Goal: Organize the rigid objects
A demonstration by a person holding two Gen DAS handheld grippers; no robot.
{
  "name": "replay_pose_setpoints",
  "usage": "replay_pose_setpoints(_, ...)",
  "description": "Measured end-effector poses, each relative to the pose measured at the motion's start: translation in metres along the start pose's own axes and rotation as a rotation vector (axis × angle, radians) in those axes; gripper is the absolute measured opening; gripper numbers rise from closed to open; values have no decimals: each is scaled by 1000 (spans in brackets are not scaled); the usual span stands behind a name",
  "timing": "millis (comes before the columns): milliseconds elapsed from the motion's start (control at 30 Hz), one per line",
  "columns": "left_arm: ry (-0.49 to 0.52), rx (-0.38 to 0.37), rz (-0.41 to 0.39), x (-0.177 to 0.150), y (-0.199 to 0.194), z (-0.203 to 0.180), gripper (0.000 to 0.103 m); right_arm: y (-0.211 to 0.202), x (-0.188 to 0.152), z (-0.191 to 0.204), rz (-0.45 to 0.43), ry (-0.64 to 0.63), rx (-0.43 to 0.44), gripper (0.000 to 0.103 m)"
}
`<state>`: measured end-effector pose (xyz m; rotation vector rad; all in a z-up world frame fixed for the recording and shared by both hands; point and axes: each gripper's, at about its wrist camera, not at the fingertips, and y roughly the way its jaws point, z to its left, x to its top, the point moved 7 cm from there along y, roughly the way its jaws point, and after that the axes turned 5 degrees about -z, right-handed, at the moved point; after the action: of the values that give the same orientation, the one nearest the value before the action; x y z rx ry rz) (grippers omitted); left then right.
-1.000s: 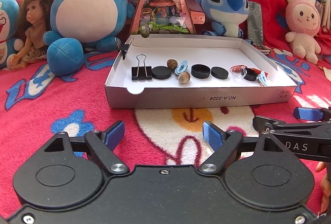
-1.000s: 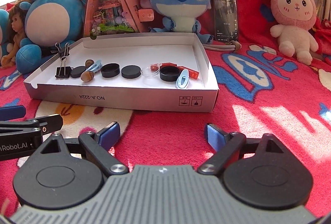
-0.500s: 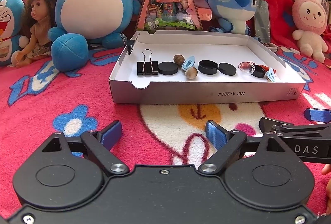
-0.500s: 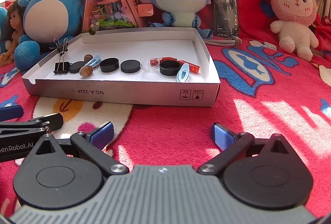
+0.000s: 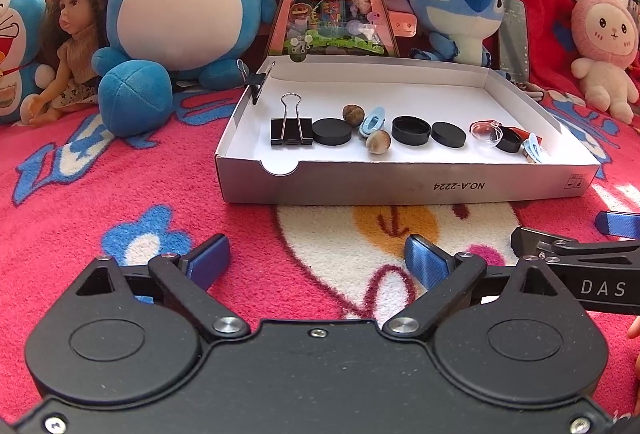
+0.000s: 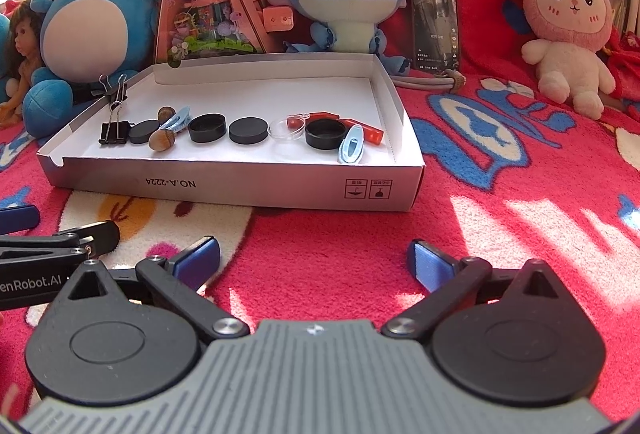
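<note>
Jaws of both the left gripper (image 5: 316,258) and right gripper (image 6: 314,260) are standing wide, gripping nothing, hovering side by side over the red blanket (image 6: 500,201). Beyond them, a white box (image 5: 400,183) is holding a binder clip (image 5: 291,129), black discs (image 6: 248,130), nuts (image 5: 378,141) and blue clips (image 6: 352,145) in a row.

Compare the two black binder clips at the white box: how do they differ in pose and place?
The large binder clip lies on the box floor among the small items; the small binder clip is clamped onto the box's left wall. The large binder clip's wire handle points toward the back; the small binder clip's handle sticks outward. Both are black with silver wire handles.
</note>
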<state>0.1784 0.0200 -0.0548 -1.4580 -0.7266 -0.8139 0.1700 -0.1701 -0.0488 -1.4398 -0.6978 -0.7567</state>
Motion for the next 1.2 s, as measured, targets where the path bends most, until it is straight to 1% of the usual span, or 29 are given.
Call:
replay_pose_setpoints(167,-4,-1,4,-1,2,1,97,1,-1,1,6,-2,-2,103)
replay_pose_setpoints(333,-9,7,13,-2,4,2,103,1,-2,1,8,-7,-6,103)
replay_pose_setpoints(1200,-5,11,14,-3,4,2,103,0,-3,0,7,-7,-6,103)
